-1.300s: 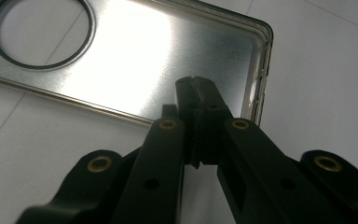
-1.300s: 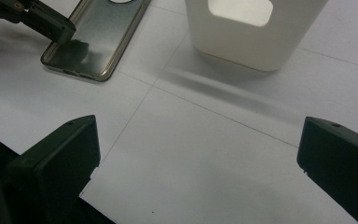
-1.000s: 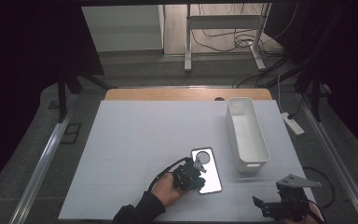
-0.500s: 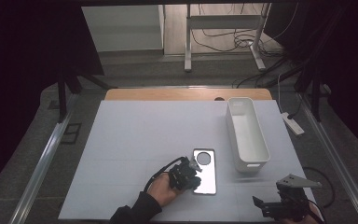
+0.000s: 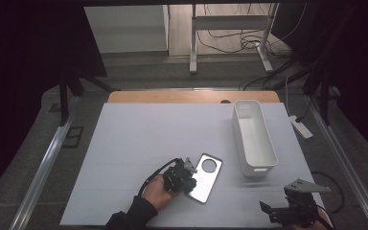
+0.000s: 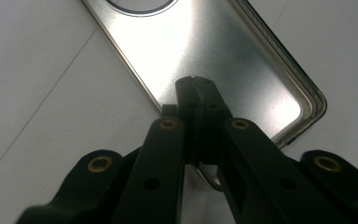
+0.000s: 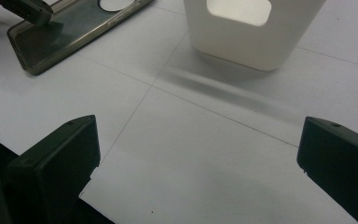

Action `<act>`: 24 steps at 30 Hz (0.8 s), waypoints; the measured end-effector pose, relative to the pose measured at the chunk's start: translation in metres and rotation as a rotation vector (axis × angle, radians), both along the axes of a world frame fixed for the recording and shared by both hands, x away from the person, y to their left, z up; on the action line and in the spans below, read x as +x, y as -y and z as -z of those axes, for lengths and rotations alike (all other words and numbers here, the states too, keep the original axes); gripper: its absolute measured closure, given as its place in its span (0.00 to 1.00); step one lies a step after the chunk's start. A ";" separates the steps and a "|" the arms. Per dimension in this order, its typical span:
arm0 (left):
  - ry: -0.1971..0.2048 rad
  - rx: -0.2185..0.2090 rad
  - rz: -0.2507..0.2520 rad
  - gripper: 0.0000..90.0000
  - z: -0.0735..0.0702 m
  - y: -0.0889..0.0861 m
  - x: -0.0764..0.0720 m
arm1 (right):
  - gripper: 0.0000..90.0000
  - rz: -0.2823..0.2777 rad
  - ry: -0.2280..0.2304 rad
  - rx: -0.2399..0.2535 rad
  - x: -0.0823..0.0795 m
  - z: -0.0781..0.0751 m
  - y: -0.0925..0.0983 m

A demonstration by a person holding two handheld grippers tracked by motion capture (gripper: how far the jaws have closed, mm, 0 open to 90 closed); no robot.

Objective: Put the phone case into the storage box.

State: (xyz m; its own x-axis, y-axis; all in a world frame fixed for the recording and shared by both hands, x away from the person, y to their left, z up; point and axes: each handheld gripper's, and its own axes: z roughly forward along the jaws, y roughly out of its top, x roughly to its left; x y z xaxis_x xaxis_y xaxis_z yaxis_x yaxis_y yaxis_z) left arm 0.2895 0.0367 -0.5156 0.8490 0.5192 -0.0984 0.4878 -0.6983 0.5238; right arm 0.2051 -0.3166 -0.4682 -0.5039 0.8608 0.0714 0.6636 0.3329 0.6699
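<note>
Lying flat, the metal plate (image 5: 204, 178) points toward the bin, left tongs (image 5: 190, 173) shut above it.

plate (image 6: 205, 51): brushed glossy metal | bin (image 5: 254, 136): smooth white plastic | table (image 5: 139, 139): matt white

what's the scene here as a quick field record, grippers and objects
surface: white table sheet
left gripper: jaws shut, tips over the near long edge of the metal plate; whether they pinch it cannot be told
metal plate: flat, shiny, round hole near its far end, lies left of the bin
right gripper: jaws open, nothing between them, at the table's near right corner
white bin: upright, looks empty, handle cut-out faces the right gripper
</note>
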 end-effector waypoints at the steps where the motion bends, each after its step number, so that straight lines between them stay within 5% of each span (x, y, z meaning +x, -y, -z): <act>1: -0.004 -0.002 -0.008 0.99 0.000 -0.002 0.000 | 0.00 0.001 0.000 0.000 0.000 0.000 0.000; 15: -0.001 0.019 -0.070 0.99 0.001 -0.027 0.009 | 0.00 0.001 -0.002 0.000 0.000 0.000 0.000; 24: 0.010 0.015 -0.075 0.99 0.000 -0.027 0.008 | 0.00 0.002 -0.003 0.000 0.000 0.000 0.000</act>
State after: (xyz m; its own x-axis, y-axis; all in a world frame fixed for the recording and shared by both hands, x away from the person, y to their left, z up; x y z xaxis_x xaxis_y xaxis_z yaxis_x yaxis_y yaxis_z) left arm 0.2971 0.0638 -0.5154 0.8086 0.5827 -0.0813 0.5335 -0.6681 0.5187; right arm 0.2053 -0.3165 -0.4682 -0.5017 0.8620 0.0726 0.6665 0.3317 0.6677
